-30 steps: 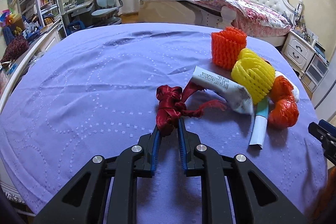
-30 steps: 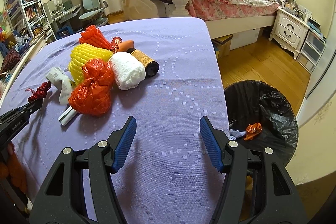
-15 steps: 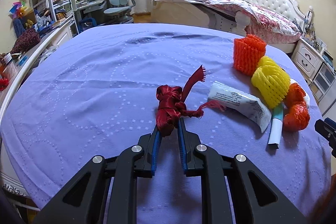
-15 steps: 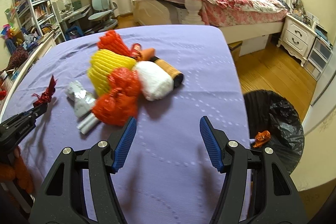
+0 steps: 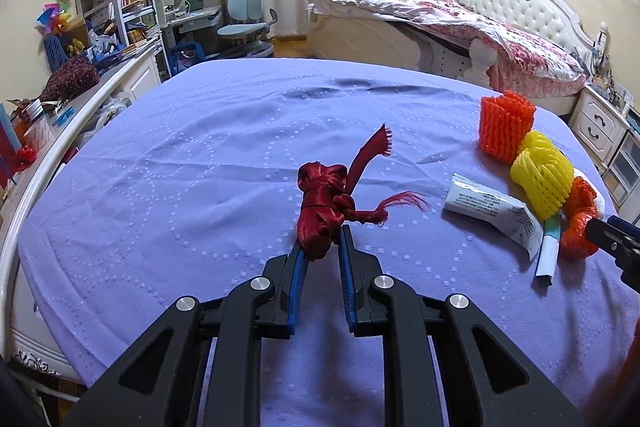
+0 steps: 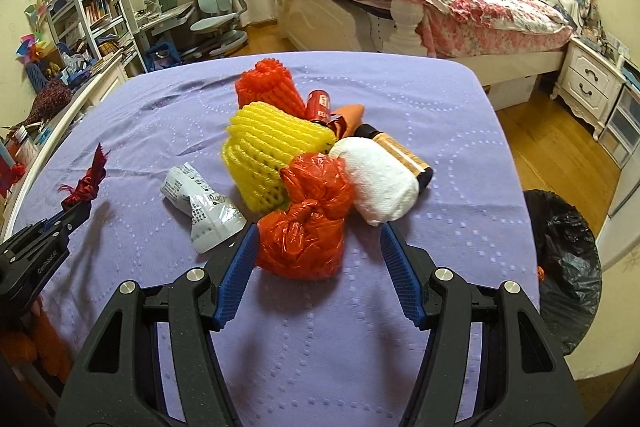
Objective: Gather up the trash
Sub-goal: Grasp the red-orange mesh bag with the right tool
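Only "GenRobot.AI" reads, printed on the left tool [image 6: 76, 213].

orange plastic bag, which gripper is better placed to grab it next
Right. The right gripper is open with the orange plastic bag between its fingers; the left gripper is shut on the red ribbon.

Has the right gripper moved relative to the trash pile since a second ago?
Yes. The right gripper has swung toward the pile: its open jaws now flank the orange plastic bag, while the black bin has slid to the frame's right edge.

Black plastic tool [image 6: 316, 239] w/ blue ribbed pads [image 6: 236, 273], silver screws [image 6: 196, 274]
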